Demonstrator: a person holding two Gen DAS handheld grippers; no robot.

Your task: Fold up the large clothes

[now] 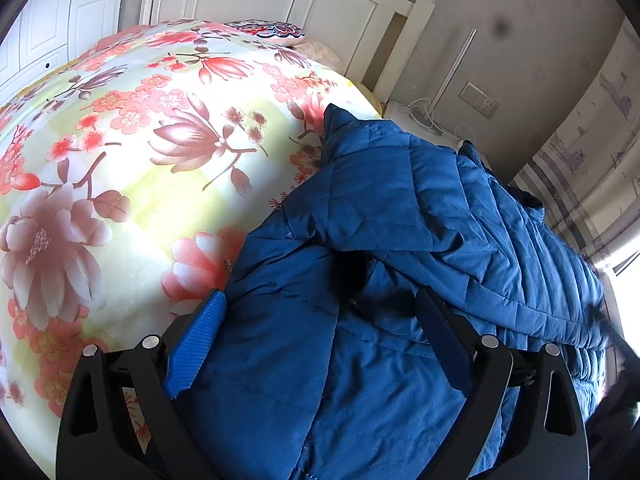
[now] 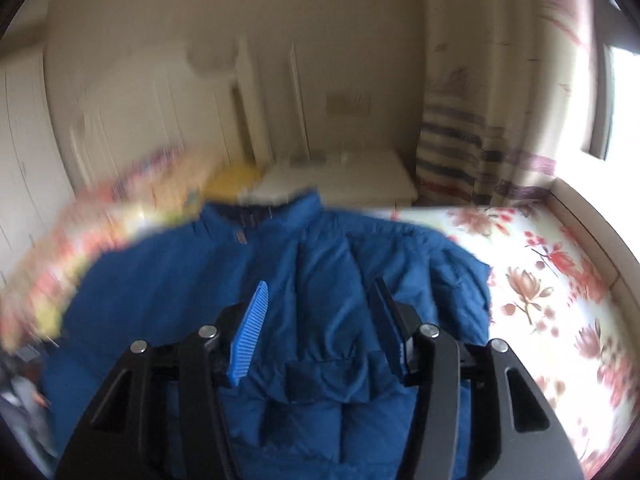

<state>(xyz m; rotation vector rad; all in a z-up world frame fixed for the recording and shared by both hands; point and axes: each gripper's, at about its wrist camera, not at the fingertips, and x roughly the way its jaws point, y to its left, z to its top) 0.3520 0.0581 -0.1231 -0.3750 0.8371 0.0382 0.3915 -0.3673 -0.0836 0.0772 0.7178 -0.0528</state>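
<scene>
A large blue quilted jacket (image 1: pixel 400 208) lies spread on the floral bedsheet (image 1: pixel 120 160). One sleeve is folded across its body, with the dark cuff opening (image 1: pixel 348 276) facing the camera. My left gripper (image 1: pixel 320 320) hovers low over the jacket's near part, fingers wide apart, and the fabric under them is not pinched. In the blurred right wrist view the jacket (image 2: pixel 180 280) shows its collar (image 2: pixel 260 212) at the far end. My right gripper (image 2: pixel 320 312) hangs open above the jacket's middle with nothing between its pads.
A white headboard (image 1: pixel 320 8) and a patterned pillow (image 1: pixel 268 32) stand at the bed's far end. A white nightstand (image 2: pixel 340 180) with cables sits beside the bed. A striped curtain (image 2: pixel 480 140) and a bright window (image 2: pixel 624 100) are on the right. White wardrobe doors (image 1: pixel 48 20) are at the left.
</scene>
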